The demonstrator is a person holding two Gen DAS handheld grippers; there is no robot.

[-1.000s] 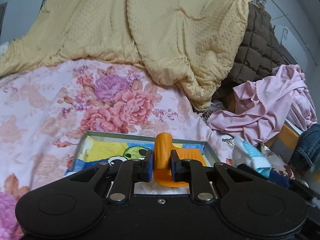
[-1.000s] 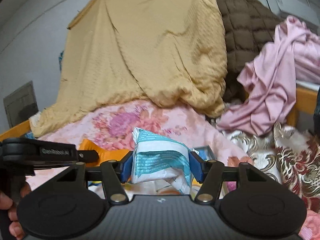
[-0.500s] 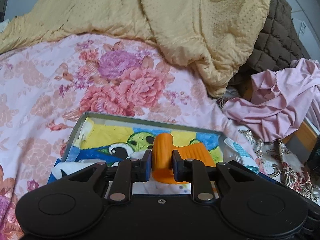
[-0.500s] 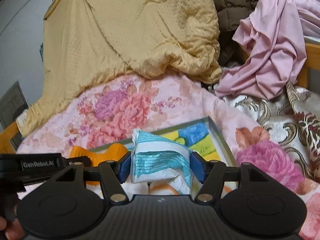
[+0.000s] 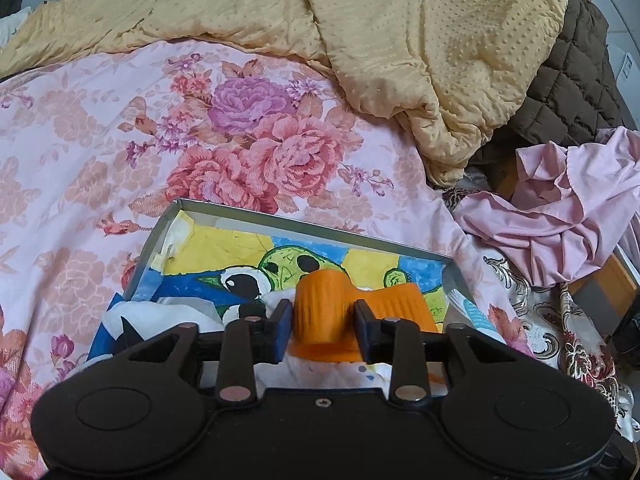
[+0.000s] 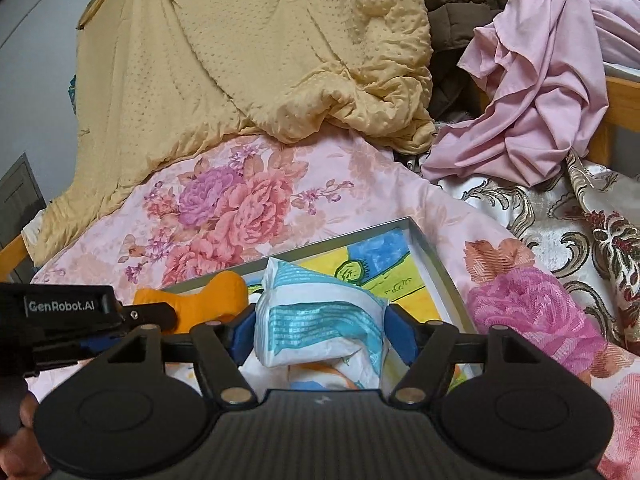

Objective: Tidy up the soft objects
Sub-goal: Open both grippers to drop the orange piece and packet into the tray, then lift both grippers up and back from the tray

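My left gripper (image 5: 322, 330) is shut on an orange ribbed soft toy (image 5: 324, 304) and holds it over a shallow grey tray (image 5: 304, 224) with a yellow and blue cartoon picture inside. The toy also shows in the right wrist view (image 6: 208, 300), beside the left gripper's body. My right gripper (image 6: 320, 328) is shut on a white and teal soft packet (image 6: 316, 316) over the same tray (image 6: 436, 264). White cloth items lie in the tray's near end, partly hidden by the grippers.
The tray lies on a pink floral bedspread (image 5: 120, 140). A yellow quilt (image 5: 360, 40) is heaped at the back, a brown quilted cover (image 5: 568, 88) behind it, and a crumpled pink garment (image 5: 560, 216) at the right. A wooden bed rail (image 6: 624, 100) runs at the far right.
Both grippers have tipped down and come lower over the tray, each still holding its object. More of the tray's picture is in view.
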